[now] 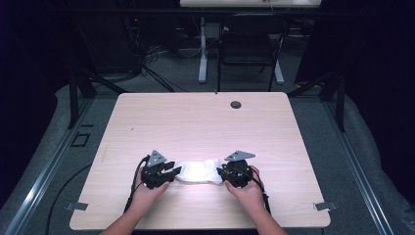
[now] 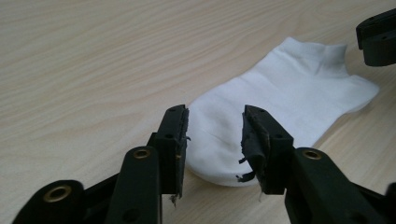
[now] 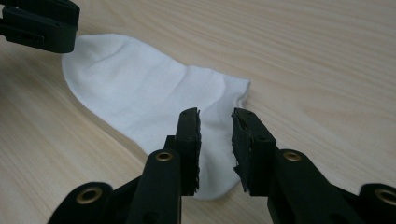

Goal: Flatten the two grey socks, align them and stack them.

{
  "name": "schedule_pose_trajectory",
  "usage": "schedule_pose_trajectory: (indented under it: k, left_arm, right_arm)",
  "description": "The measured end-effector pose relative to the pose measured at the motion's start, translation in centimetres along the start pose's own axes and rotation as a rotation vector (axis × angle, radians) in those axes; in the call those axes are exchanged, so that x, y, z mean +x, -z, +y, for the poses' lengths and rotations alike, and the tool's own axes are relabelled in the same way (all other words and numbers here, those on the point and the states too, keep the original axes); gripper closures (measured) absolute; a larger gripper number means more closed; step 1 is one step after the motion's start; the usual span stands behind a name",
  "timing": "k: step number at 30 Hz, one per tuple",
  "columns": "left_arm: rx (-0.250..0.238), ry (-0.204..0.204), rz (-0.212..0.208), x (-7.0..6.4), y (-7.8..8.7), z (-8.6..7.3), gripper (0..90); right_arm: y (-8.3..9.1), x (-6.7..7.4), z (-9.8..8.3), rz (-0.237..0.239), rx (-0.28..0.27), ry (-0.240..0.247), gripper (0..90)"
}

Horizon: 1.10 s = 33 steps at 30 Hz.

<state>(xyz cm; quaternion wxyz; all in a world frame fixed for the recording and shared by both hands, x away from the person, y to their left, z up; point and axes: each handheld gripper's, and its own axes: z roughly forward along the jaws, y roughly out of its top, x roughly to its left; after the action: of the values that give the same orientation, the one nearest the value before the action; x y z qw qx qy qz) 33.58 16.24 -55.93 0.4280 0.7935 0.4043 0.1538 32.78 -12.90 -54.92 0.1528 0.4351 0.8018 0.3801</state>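
Both jaw sets spread, left gripper point(image 1: 169, 172) and right gripper point(image 1: 222, 174) off each end of the white sock point(image 1: 198, 172) lying flat mid-table point(image 1: 195, 122); I'd back straight out, not snagging it.

The sock point(image 2: 280, 102) is plain white, with no stripes or pictures on it. The desk point(image 1: 195, 117) is light wood, pale tan, with thin wavy brown lines running along it. It has a small dark round spot point(image 1: 236, 104) near the far edge, maybe grey. The left hand-held gripper point(image 2: 215, 140) is black with little gold rings. The right hand-held gripper point(image 3: 215, 144) is black with gold rings too. The floor point(image 1: 342, 147) is grey.
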Motion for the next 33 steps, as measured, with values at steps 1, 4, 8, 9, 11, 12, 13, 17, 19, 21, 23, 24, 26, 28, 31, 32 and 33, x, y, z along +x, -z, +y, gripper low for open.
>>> schedule_pose_trajectory:
  k: [1, 4, 8, 9, 11, 12, 13, 17, 19, 21, 23, 24, 26, 28, 31, 32, 33]
  left_arm:
    - [0.000, 0.000, 0.000, 0.0, 0.0, 0.0, 57.4]
    - [-0.022, -0.001, 0.001, -0.2, 1.2, 0.5, 53.4]
    - [-0.037, 0.002, -0.011, -0.4, 2.2, 0.5, 50.8]
    - [-0.036, 0.000, -0.014, -0.4, 2.6, 0.5, 50.8]
    - [-0.047, 0.003, -0.018, -0.5, 3.3, 0.3, 50.6]
    - [-0.052, 0.007, -0.016, -0.5, 3.9, 0.1, 50.5]
    - [-0.052, 0.007, -0.016, -0.5, 3.9, 0.1, 50.5]
    - [-0.064, 0.021, -0.010, -0.4, 5.2, -0.7, 50.4]
    - [-0.056, 0.025, -0.009, -0.3, 5.7, -1.1, 50.3]
    - [-0.059, 0.025, 0.002, -0.1, 6.2, -1.4, 50.3]
    - [-0.068, 0.016, 0.024, 0.0, 6.9, -1.8, 50.2]
    - [-0.070, 0.014, 0.026, 0.2, 7.2, -2.1, 50.3]
    - [-0.070, 0.018, 0.032, 0.5, 7.5, -2.4, 50.3]
    - [-0.072, 0.022, 0.042, 0.9, 7.6, -2.8, 50.3]
    - [-0.067, 0.027, 0.035, 1.4, 7.6, -3.1, 50.2]
    - [-0.067, 0.027, 0.035, 1.4, 7.6, -3.1, 50.0]
    - [-0.052, 0.019, 0.034, 1.6, 7.5, -3.2, 50.0]
  right_arm:
    - [0.0, 0.0, 0.0, 0.000, 0.000, 0.000, 70.8]
    - [1.3, 0.4, 0.2, -0.010, -0.024, 0.042, 65.2]
    - [2.5, 0.5, -0.1, -0.012, -0.042, 0.046, 60.4]
    - [2.5, 0.5, -0.1, -0.012, -0.042, 0.046, 60.4]
    - [3.1, 0.4, -0.3, -0.020, -0.054, 0.050, 58.9]
    - [3.8, 0.4, -0.6, -0.028, -0.067, 0.039, 57.9]
    - [3.8, 0.4, -0.6, -0.028, -0.067, 0.039, 57.9]
    - [5.0, 0.3, -1.2, -0.013, -0.090, 0.005, 57.5]
    - [5.7, 0.3, -1.7, -0.005, -0.089, -0.010, 57.4]
    - [6.0, 0.2, -1.9, 0.001, -0.086, -0.014, 57.5]
    - [6.6, 0.3, -2.4, 0.022, -0.109, -0.045, 57.6]
    - [6.8, 0.3, -2.6, 0.032, -0.119, -0.054, 57.5]
    - [7.1, 0.4, -3.1, 0.021, -0.123, -0.039, 57.6]
    - [7.0, 0.5, -3.8, 0.005, -0.121, -0.007, 57.7]
    - [6.8, 0.5, -4.3, 0.003, -0.117, 0.005, 58.1]
    - [6.8, 0.5, -4.3, 0.003, -0.117, 0.005, 58.1]
    - [6.7, 0.5, -4.4, 0.009, -0.120, 0.009, 58.1]
